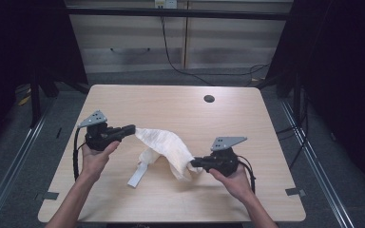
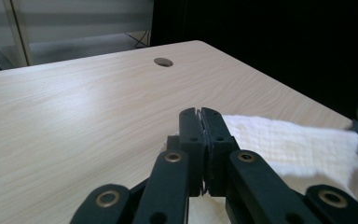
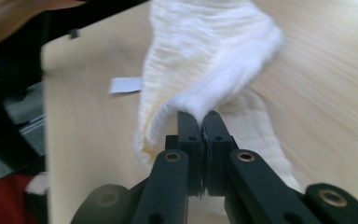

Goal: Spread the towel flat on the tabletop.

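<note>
A white cloth (image 1: 166, 147) hangs stretched between my two grippers above the wooden table (image 1: 171, 109). My left gripper (image 1: 134, 128) is shut on the cloth's upper left corner; in the left gripper view its jaws (image 2: 200, 112) are pressed together with the cloth (image 2: 289, 144) trailing off to the right. My right gripper (image 1: 193, 163) is shut on the cloth's lower right end; in the right gripper view the bunched cloth (image 3: 205, 60) rises from its closed jaws (image 3: 200, 114). A white tag (image 1: 138, 175) of the cloth lies on the table.
A round cable hole (image 1: 209, 99) sits in the table near its far edge. Metal rails run along the floor on both sides. Cables (image 1: 180, 66) lie on the floor beyond the table, in front of a pale cabinet (image 1: 180, 38).
</note>
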The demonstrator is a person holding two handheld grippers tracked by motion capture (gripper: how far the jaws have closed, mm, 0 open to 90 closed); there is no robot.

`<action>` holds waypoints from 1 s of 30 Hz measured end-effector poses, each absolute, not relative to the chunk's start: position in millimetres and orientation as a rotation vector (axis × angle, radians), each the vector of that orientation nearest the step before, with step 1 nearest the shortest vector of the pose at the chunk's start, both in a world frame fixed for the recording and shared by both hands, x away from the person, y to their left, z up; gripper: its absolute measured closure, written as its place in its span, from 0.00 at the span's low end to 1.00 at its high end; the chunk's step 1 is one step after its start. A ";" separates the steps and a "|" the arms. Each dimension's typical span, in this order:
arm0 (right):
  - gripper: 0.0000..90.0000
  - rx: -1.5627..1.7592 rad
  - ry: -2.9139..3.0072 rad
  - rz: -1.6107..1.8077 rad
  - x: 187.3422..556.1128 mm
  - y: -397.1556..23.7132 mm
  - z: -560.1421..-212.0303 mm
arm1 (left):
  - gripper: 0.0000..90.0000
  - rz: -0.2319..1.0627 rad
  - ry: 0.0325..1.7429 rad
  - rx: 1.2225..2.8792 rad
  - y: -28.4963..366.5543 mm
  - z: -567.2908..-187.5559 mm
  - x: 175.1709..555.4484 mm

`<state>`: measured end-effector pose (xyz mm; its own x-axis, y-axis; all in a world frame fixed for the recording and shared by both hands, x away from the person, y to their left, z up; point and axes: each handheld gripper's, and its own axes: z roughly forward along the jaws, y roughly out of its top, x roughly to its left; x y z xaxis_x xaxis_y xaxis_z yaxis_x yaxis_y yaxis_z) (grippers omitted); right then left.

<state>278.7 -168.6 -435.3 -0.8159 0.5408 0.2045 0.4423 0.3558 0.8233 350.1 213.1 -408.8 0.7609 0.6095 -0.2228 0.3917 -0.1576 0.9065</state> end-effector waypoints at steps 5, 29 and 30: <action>0.96 1.021 2.539 1.361 309.1 -184.3 -463.4 | 0.98 0.219 0.819 1.797 214.1 -423.8 353.1; 0.65 1.038 2.488 1.302 294.4 -199.5 -471.6 | 0.98 0.203 0.857 1.820 226.1 -447.0 349.7; 0.65 1.048 2.483 1.326 290.9 -201.4 -471.1 | 0.98 0.204 0.859 1.820 226.1 -447.0 349.3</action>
